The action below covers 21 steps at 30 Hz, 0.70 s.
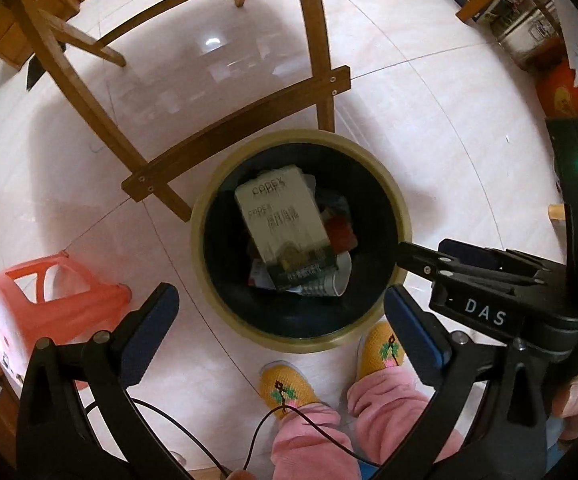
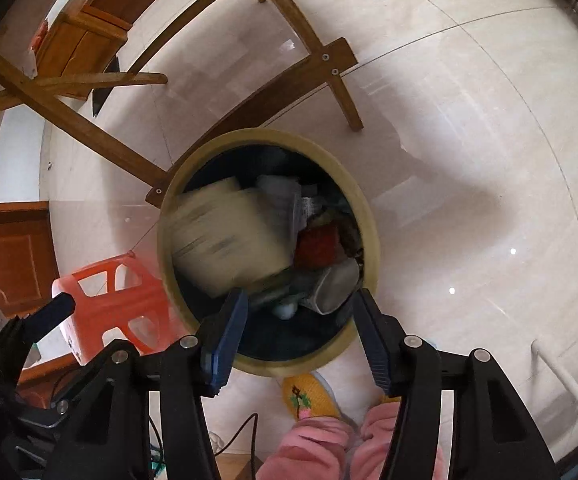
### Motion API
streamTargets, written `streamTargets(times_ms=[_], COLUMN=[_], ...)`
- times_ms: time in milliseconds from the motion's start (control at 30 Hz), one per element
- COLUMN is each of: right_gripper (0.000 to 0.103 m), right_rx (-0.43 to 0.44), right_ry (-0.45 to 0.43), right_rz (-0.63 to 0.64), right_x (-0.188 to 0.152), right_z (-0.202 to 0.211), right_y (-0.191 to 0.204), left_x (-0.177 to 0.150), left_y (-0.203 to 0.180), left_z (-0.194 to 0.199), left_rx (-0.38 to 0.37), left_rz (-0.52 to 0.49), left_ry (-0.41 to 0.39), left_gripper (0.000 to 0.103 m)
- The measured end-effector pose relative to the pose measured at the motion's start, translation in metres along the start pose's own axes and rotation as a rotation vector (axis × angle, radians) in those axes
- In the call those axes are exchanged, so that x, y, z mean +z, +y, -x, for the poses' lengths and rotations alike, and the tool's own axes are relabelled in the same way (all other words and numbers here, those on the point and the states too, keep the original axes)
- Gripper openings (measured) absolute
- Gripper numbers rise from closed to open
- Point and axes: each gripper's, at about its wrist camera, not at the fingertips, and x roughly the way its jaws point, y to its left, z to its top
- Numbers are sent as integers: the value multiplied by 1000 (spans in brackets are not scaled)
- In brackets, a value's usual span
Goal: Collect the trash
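Beige-rimmed, the round waste bin with its black liner [image 1: 301, 240] stands on a pale tiled floor [image 1: 429, 100] beside the crossed legs of a wooden chair [image 1: 233, 120]. Both grippers point down over it. A tan cardboard box with printed lettering [image 1: 283, 220] lies on top of the rubbish inside, over crumpled paper and a red scrap; in the right wrist view the same box [image 2: 225, 236] appears smeared by motion, clear of the pads. The right gripper [image 2: 301, 312] hangs over the bin's near rim with its blue-padded jaws parted and nothing between them. The left gripper [image 1: 281, 312] also stands wide apart and empty, its fingertips framing the bin's near edge. The right gripper's black body shows at the right of the left wrist view, reaching in over the rim. An orange plastic stool [image 1: 49, 304] sits on the floor to the left of the bin. At the bottom, the person's yellow knitted slippers [image 1: 285, 388] and pink trousers [image 1: 389, 404] stand just beside the bin.
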Motion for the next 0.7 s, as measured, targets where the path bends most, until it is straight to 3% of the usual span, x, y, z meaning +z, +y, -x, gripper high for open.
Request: streamTargets(times_ms=[333, 700], right_gripper=[56, 56], right_rx=[-13, -29], right_ry=[-17, -66], right_rz=[-46, 58], right_x=[-12, -27], right_z=[21, 90], right_y=[-13, 23], left_x=[-5, -24], left_y=[-14, -8], left_z=[26, 96], left_rx=[-9, -68], left_rz=[-4, 83], left_ry=[-12, -48], left_gripper=[101, 101])
